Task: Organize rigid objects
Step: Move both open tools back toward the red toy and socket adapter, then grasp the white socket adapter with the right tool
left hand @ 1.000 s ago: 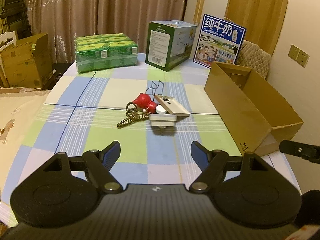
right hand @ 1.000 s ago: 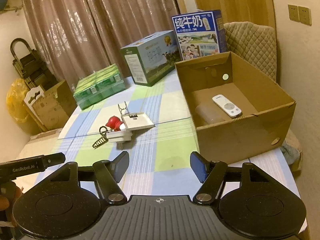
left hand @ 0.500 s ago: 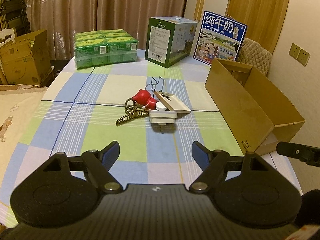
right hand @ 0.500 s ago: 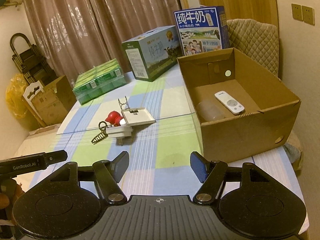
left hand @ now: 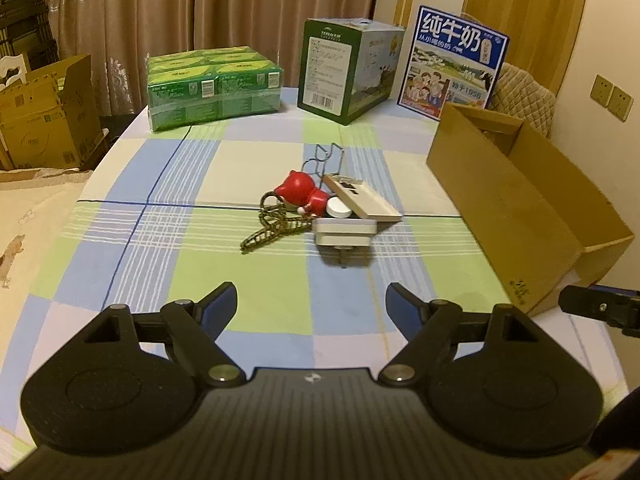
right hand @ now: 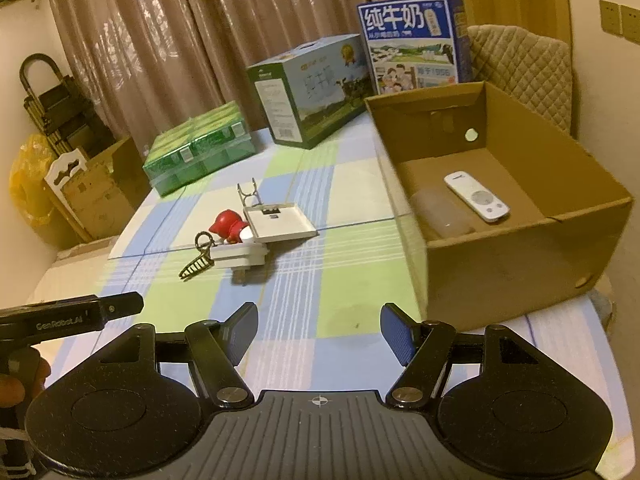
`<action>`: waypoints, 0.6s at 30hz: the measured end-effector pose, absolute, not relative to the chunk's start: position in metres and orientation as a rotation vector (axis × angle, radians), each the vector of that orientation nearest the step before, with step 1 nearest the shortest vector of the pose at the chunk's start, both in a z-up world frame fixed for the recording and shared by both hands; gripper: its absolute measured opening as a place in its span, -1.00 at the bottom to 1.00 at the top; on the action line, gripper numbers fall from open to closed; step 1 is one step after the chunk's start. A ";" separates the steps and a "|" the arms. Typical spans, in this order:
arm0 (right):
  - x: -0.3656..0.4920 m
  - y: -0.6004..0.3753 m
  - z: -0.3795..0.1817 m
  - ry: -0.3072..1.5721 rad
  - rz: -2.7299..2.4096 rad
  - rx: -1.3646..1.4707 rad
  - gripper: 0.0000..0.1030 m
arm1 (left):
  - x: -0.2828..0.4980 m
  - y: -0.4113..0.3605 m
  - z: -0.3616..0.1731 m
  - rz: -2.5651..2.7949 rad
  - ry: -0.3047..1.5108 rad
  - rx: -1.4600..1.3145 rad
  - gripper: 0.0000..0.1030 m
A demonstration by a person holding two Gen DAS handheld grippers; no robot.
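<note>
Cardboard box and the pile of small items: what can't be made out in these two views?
- Left wrist view: cardboard box interior, hidden by its near wall.
- Right wrist view: translucent item beside the remote, too faint to identify.
- Both views: red figurine partly covered by the flat white device; its face is unseen.

A dining table (left hand: pixel 120 240) wearing a checked blue-and-green cloth is sitting in a lived-in home, with heavy brown curtains (left hand: pixel 160 20) hanging behind it. Milk cartons (right hand: pixel 412 44) and a shrink-wrapped green pack (left hand: pixel 212 80) are standing along the far edge, while a quilted chair (right hand: pixel 520 76) is tucked against the wall by light switches (left hand: pixel 612 96). Flattened cardboard boxes (left hand: pixel 44 120) are leaning on the floor at the side.
</note>
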State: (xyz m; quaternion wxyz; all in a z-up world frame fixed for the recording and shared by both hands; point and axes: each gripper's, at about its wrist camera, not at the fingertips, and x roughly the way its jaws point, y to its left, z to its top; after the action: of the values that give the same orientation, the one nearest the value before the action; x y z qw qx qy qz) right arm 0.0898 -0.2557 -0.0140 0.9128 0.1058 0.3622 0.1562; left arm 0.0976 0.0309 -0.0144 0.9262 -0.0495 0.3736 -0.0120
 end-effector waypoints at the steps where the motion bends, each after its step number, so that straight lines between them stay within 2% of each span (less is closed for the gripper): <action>1: 0.093 -0.253 -0.016 0.748 0.326 0.215 0.26 | 0.101 0.034 -0.017 -0.023 0.768 -0.097 0.52; 18: 0.159 -0.161 -0.061 0.764 0.417 0.121 0.28 | 0.186 0.098 -0.062 -0.043 0.771 -0.009 0.52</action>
State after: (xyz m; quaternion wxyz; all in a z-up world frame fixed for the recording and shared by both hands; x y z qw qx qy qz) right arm 0.1590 -0.1611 -0.0606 0.9050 0.0585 0.3699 0.2018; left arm 0.1861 0.0983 -0.0622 0.9264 -0.0045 0.3759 -0.0210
